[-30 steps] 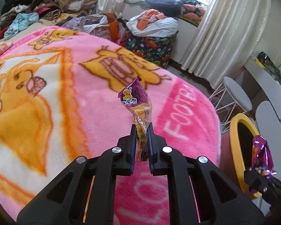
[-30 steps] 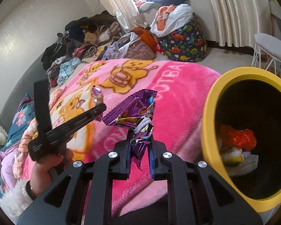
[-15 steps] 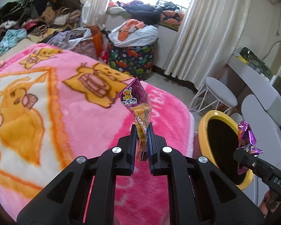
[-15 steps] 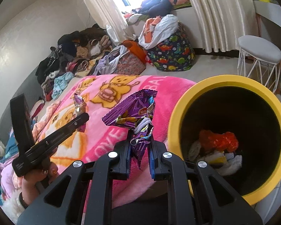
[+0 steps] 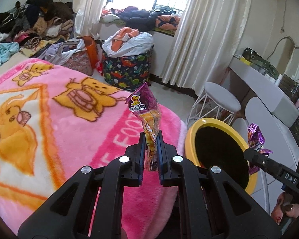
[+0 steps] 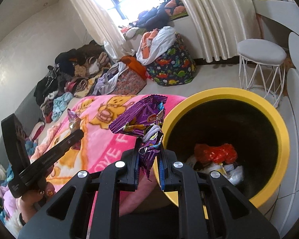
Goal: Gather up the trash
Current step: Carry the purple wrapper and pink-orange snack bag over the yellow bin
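Pink blanket (image 5: 55, 131) with orange bear prints, yellow-rimmed black bin (image 6: 277, 131), purple wrappers (image 6: 141, 117).

The snack wrapper (image 5: 149, 115) in the left gripper (image 5: 150, 149) is glossy, crinkled film, and the purple wrapper (image 6: 143, 117) in the right gripper (image 6: 149, 159) is shiny metallic foil. Both grippers look like matt black plastic with bright metal screw heads. The blanket (image 5: 49, 123) is fuzzy fleece, the yellow bin (image 6: 277, 123) smooth plastic, the curtains (image 5: 205, 29) satiny cloth, and the stool (image 6: 261, 53) has a matt padded seat on white wire legs
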